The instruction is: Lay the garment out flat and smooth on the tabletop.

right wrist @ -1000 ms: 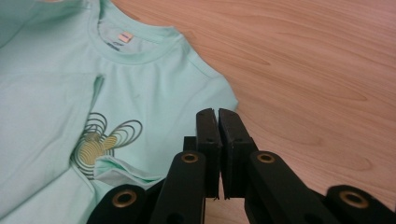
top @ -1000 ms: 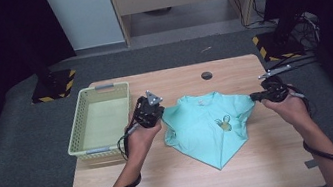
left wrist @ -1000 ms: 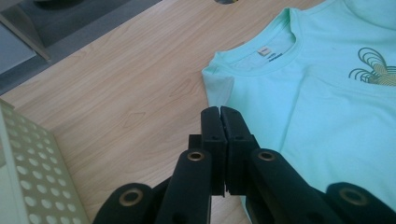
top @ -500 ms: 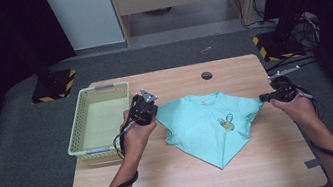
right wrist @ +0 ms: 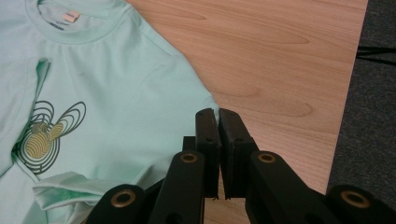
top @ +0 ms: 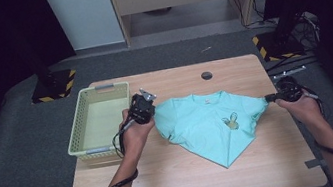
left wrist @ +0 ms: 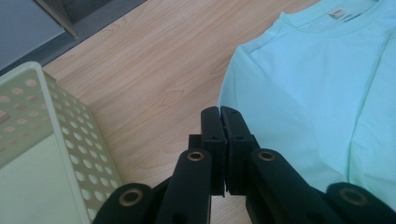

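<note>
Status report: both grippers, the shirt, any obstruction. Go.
Left gripper shut on T-shirt sleeve edge; right gripper shut on opposite sleeve. Shirt partly spread on table. Basket beside left hand, clear.

Even overhead light falls on the wooden table (top: pixel 267 168) in the high view, while the room around it sinks into near-black. Shadows are soft and short. The mint T-shirt (right wrist: pixel 116 93) reads sharp in both gripper views; the black jaws at the bottom edge are slightly soft. No glare.
</note>
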{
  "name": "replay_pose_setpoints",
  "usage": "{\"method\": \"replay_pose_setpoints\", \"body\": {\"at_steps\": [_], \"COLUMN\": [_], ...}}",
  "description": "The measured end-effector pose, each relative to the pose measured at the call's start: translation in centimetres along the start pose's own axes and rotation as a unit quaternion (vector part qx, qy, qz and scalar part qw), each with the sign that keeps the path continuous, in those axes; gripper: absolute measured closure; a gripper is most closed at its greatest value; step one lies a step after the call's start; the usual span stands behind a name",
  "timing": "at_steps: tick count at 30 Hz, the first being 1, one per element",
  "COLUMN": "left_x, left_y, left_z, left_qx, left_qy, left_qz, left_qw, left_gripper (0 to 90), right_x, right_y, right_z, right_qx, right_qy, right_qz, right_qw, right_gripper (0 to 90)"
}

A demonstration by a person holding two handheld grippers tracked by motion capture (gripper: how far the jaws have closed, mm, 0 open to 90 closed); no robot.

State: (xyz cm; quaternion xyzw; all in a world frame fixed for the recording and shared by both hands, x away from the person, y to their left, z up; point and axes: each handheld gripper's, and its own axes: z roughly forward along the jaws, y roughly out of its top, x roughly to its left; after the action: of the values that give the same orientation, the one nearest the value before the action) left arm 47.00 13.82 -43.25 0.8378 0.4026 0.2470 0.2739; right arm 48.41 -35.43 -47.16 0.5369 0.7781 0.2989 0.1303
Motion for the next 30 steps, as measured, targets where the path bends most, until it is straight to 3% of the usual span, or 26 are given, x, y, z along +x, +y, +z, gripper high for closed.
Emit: {"method": "replay_pose_setpoints", "body": {"at_steps": [4,6,7,9,12,17,23,30], "left_x": [0.1,0.2,0.2,0.3,0.3,-1.0,-4.2,-7.9], "left_y": [0.0,0.1,0.0,0.1,0.1,0.4,0.1,-1.6], "left_z": [0.2,0.4,0.4,0.3,0.0,-0.3,0.0,1.2], "left_qx": [0.004,0.007,0.004,0.001,-0.005,-0.019,-0.029,-0.026], "left_qy": [0.004,0.007,0.015,0.028,0.036,0.016,-0.026,-0.078], "left_qz": [-0.001,-0.004,-0.005,-0.006,-0.009,-0.008,0.006,0.020], "left_qw": [1.0000,0.9999,0.9999,0.9996,0.9993,0.9997,0.9992,0.9964], "left_gripper": [88.7,88.2,85.5,73.3,63.5,59.6,54.9,52.7], "right_x": [-0.2,-0.3,-0.4,-0.6,-0.4,1.2,4.2,7.6], "right_y": [0.0,0.1,0.1,0.1,0.0,-0.1,-0.6,-1.9], "right_z": [0.1,0.0,-0.1,-0.4,-1.1,-1.5,-1.2,-0.5], "right_qx": [-0.001,-0.006,-0.011,-0.013,-0.016,-0.014,-0.010,-0.005], "right_qy": [-0.003,-0.015,-0.022,-0.030,-0.029,-0.019,0.004,0.033], "right_qz": [0.004,0.000,0.004,0.006,-0.003,-0.033,-0.072,-0.110], "right_qw": [1.0000,0.9999,0.9997,0.9994,0.9995,0.9992,0.9974,0.9933], "right_gripper": [86.7,81.1,75.9,73.3,72.2,68.6,65.5,65.5]}}
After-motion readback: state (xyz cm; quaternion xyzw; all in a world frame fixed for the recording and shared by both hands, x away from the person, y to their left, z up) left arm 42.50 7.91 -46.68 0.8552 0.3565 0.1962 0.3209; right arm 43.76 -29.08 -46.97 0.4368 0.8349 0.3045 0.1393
